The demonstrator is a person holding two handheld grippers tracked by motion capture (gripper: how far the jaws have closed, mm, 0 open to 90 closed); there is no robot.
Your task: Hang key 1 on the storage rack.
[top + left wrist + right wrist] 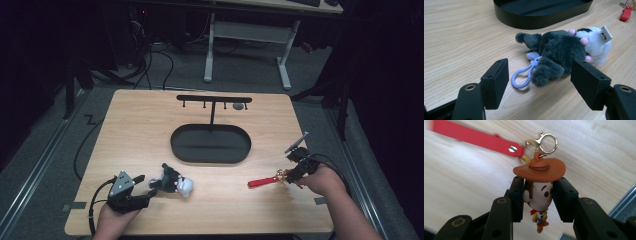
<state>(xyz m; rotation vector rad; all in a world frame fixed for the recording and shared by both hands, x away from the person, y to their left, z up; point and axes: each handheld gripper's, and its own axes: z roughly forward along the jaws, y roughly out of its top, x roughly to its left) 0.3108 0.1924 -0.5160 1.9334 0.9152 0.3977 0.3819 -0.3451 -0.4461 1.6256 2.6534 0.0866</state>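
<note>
A grey and white plush toy (176, 184) with a pale blue loop clip (522, 77) lies on its side on the wooden table (140, 130). My left gripper (148, 186) rests just to its left, open, with the plush (559, 47) lying just ahead of its jaws and the pads touching nothing. My right gripper (290, 175) is shut on a small cowboy figure (539, 170) with a brown hat, its pads pressing both sides of the head. A gold clasp (547, 141) and a red strap (260, 182) hang from the figure, and the strap trails left over the table.
A black oval tray (210, 144) sits in the middle of the table, with a black T-shaped hook stand (214, 99) rising from its far side. The table's right edge (312, 165) runs close to my right hand. White desk legs stand on the floor beyond.
</note>
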